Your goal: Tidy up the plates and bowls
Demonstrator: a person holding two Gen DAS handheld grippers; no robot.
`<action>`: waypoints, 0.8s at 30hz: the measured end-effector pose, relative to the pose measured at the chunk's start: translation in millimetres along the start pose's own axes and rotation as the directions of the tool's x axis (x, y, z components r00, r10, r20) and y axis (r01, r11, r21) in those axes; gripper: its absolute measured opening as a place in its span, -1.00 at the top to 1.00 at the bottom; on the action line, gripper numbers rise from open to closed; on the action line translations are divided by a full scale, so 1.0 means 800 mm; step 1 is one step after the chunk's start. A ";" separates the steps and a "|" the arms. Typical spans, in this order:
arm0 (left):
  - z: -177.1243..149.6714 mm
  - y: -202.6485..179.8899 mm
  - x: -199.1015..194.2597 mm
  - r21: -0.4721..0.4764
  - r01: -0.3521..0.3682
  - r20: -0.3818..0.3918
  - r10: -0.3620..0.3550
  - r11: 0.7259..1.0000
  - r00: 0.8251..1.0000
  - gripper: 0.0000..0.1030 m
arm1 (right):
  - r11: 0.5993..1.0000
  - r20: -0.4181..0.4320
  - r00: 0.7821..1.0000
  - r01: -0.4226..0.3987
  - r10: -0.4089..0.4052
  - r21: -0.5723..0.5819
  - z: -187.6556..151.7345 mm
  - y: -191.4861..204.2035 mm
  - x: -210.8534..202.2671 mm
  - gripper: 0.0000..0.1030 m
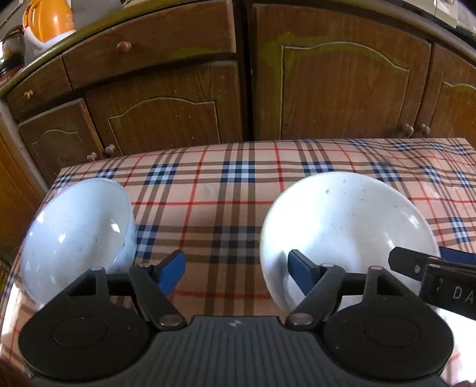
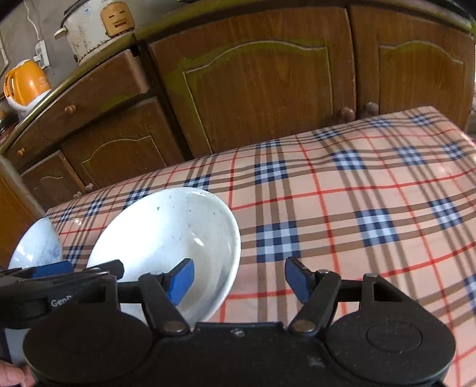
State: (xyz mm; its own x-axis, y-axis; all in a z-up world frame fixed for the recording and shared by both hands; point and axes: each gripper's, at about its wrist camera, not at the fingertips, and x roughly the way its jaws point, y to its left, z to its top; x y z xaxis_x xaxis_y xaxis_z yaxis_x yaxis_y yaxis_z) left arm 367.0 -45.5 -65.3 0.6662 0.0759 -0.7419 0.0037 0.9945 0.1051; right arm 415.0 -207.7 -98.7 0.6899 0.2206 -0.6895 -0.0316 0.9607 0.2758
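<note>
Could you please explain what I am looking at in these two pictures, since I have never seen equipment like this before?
There is no robot here: a person holds a hand-held claw in each hand, and each claw carries a wide-angle camera looking forward along its two blue-padded fingers. One picture comes from the left claw, the other from the right claw; each also catches the edge of the other claw.

Both look down at a table with a plaid cloth, standing in front of brown wooden cabinets. On it are two white dishes: a wide shallow bowl, which the right view shows as well, and a smaller, deeper bowl to its left.

Both claws are open and hold nothing. The left one points between the two dishes; the right one has its left finger over the shallow bowl's rim. An orange kettle and a rice cooker sit on the counter.
</note>
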 end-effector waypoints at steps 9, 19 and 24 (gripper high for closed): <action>0.000 -0.014 0.008 0.030 0.127 0.031 -0.128 0.991 0.991 0.41 | 0.997 0.005 0.997 -0.075 0.075 0.012 -0.001 0.008 0.020 0.54; -0.008 -0.008 -0.024 -0.033 0.178 0.045 -0.176 0.984 0.983 0.47 | 0.998 0.048 0.997 -0.066 0.066 -0.011 -0.007 0.007 -0.020 0.59; -0.008 -0.012 -0.054 -0.037 0.176 0.054 -0.174 0.984 0.983 0.46 | 0.998 0.066 0.996 -0.061 0.062 -0.020 -0.006 0.010 -0.054 0.59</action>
State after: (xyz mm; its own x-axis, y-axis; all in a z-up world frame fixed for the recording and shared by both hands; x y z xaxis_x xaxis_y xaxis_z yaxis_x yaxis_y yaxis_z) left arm 333.5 -57.9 -38.4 0.6948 -0.1027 -0.7119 0.0939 0.9942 -0.0518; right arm 381.3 -208.3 -70.2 0.7332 0.2683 -0.6249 -0.0884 0.9487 0.3037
